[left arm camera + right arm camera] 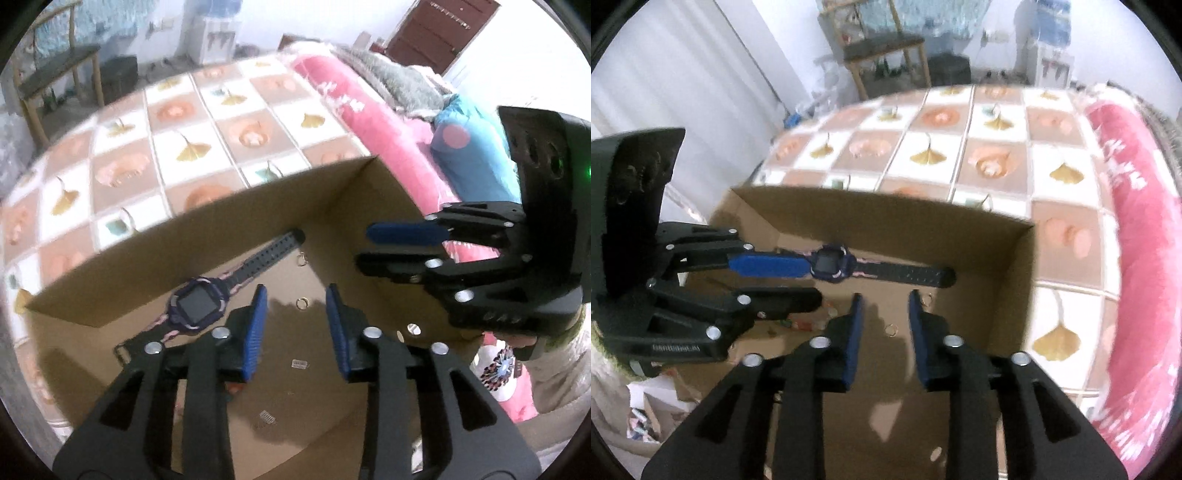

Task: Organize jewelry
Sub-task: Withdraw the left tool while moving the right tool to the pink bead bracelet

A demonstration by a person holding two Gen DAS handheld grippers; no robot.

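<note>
An open cardboard box (221, 229) (886, 221) sits on a bed. A purple and black smartwatch (199, 306) (831, 263) lies flat along the box's far wall. Small metal rings (303, 303) (891, 328) and tiny clear pieces (299, 363) rest on the box floor. My left gripper (296, 291) (814, 282) hovers over the floor, open, with one ring visible below the gap and nothing between the pads. My right gripper (885, 297) (365, 247) hangs beside it over the box, also open and holding nothing.
The bed has a checked sheet with ginkgo leaves (997, 155). A pink blanket (354, 110) (1137, 221) and a blue cushion (469, 155) lie along its side. A wooden chair (886, 48) stands beyond the bed. Small coloured beads (809, 325) lie in the box's left part.
</note>
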